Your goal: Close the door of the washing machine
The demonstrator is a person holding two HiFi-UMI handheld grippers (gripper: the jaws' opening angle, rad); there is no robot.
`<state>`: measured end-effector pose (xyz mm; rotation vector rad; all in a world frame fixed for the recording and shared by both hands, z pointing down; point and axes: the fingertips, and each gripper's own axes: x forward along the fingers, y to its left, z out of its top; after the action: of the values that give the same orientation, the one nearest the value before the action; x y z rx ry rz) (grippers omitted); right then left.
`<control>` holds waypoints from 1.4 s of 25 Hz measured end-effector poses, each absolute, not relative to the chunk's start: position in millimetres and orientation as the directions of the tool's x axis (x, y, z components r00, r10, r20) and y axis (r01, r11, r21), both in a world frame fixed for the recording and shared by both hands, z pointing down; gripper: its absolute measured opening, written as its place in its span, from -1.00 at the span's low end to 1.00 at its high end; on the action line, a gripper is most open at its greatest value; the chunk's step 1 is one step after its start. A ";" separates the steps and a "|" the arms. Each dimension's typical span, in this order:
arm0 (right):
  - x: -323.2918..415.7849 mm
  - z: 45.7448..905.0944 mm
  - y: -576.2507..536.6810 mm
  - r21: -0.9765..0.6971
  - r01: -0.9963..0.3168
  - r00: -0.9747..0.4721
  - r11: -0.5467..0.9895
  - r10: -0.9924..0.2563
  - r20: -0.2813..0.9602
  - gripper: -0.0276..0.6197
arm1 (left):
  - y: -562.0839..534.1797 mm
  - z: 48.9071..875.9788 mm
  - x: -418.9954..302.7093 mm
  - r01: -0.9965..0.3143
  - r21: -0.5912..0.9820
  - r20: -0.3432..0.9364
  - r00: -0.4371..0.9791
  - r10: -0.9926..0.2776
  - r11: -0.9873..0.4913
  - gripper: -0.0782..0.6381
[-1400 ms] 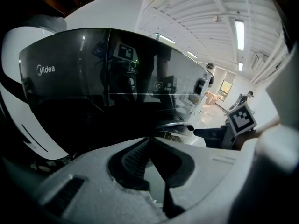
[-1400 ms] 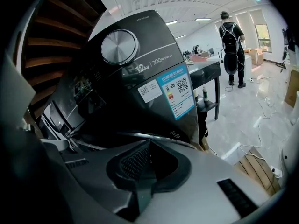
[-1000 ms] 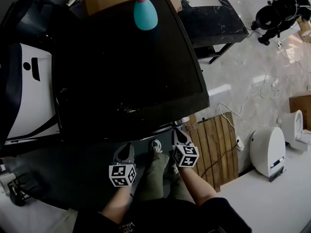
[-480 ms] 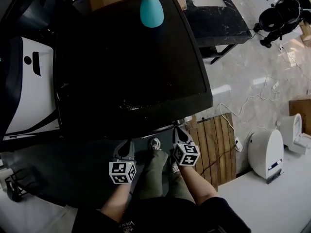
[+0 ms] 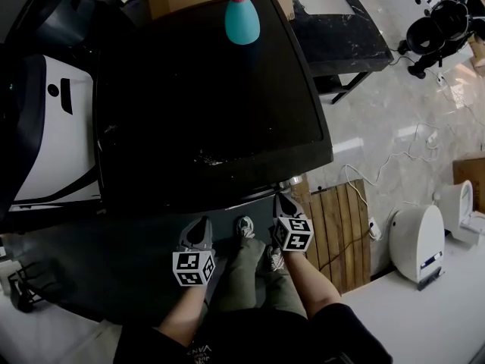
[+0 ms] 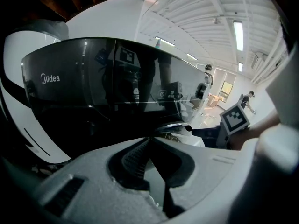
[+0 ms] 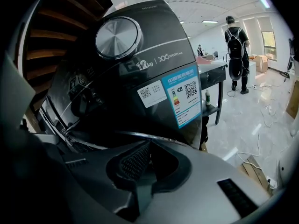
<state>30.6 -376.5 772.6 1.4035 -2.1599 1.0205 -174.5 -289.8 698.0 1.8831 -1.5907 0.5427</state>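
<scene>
The black washing machine (image 5: 204, 97) fills the head view from above, and both grippers sit just below its front edge. My left gripper (image 5: 198, 227) is shut and holds nothing. Its view looks at the dark glass front (image 6: 107, 78) and a chrome rim (image 6: 174, 125) just past the closed jaws (image 6: 149, 141). My right gripper (image 5: 285, 202) is also shut and holds nothing, close to the machine's right front corner. Its view shows the silver dial (image 7: 117, 37), the label stickers (image 7: 180, 97) and a chrome door rim (image 7: 140, 135) right beyond the jaws (image 7: 149, 146). How far the door stands open I cannot tell.
A teal spray bottle (image 5: 241, 17) stands on the machine's top at the back. A white appliance (image 5: 53, 142) sits to the left, a wooden pallet (image 5: 337, 226) and a white device (image 5: 417, 241) to the right. A person (image 7: 236, 45) stands far off on the marble floor.
The head view has shifted slightly. Both grippers stay shut at the machine's front, almost where they were.
</scene>
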 end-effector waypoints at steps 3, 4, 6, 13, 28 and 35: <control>30.3 772.2 -376.0 -0.373 -0.887 -0.458 0.270 -0.609 0.648 -0.91 | -288.1 690.7 -174.8 -0.979 0.183 0.645 0.189 -0.740 -0.091 -0.75; 30.8 771.2 -374.3 -0.376 -0.882 -0.470 0.284 -0.598 0.650 -0.91 | -286.8 687.7 -173.2 -0.979 0.184 0.641 0.191 -0.743 -0.093 -0.75; 35.7 765.5 -367.8 -0.371 -0.875 -0.484 0.310 -0.580 0.656 -0.91 | -283.2 680.8 -166.9 -0.976 0.189 0.630 0.205 -0.749 -0.108 -0.75; 63.9 709.9 -345.0 -0.341 -0.868 -0.497 0.362 -0.628 0.598 -0.91 | -267.9 650.5 -143.0 -0.970 0.201 0.555 0.225 -0.801 -0.134 -0.75; 122.2 574.9 -244.7 -0.353 -0.822 -0.565 0.447 -0.719 0.405 -0.91 | -159.9 573.3 -82.8 -0.974 0.143 0.417 0.218 -0.882 -0.173 -0.75; 137.8 537.4 -194.1 -0.365 -0.788 -0.609 0.496 -0.715 0.343 -0.91 | -109.9 539.4 -81.0 -0.979 0.122 0.389 0.197 -0.900 -0.161 -0.75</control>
<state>137.8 -194.1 537.4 1.3098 -2.5874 0.7468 -81.0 -109.9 539.4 2.1350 -1.7669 0.3215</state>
